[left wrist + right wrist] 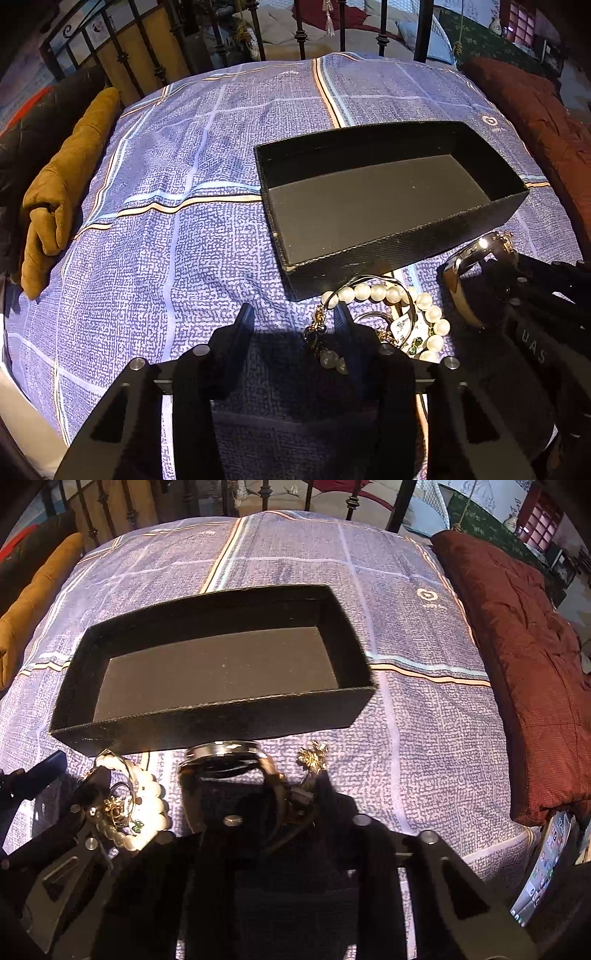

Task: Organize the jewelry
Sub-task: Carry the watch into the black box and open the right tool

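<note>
An empty black box (369,206) sits open on the purple bedspread; it also shows in the right wrist view (214,672). In front of it lies a heap of jewelry: a pearl bracelet (406,302) (147,801), gold chain pieces (317,328) and a green-stoned piece (415,341). My left gripper (295,321) is open, its right finger touching the heap's left edge. My right gripper (258,790) holds a silver wristwatch (225,757) (476,266) between its fingers, just in front of the box. A gold ornament (314,758) lies right of the watch.
A brown pillow (62,192) lies at the bed's left edge and a dark red quilt (517,664) at the right. An iron bed frame (258,37) stands behind. A phone (543,867) lies at the bed's right edge.
</note>
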